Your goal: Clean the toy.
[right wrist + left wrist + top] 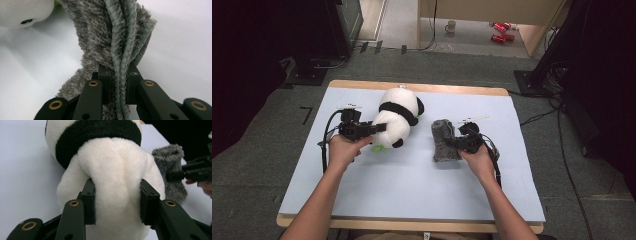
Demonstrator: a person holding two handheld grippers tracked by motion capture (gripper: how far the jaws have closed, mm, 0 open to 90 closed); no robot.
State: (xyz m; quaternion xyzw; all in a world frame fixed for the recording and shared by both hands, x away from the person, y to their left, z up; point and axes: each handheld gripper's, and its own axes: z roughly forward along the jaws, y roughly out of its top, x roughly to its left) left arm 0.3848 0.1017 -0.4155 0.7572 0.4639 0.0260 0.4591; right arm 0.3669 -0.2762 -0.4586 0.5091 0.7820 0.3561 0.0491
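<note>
Table [362, 200] with pale blue top holds one panda plush [399, 117] left of centre, pinched at its white rump by left gripper [379, 127], and one grey fuzzy cloth [444, 141] just right, its folded edges clamped by right gripper [451, 143].

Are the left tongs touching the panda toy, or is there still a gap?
Touching. In the left gripper view, both pads of the left tongs press into the white plush of the panda toy, which bulges between them.
</note>
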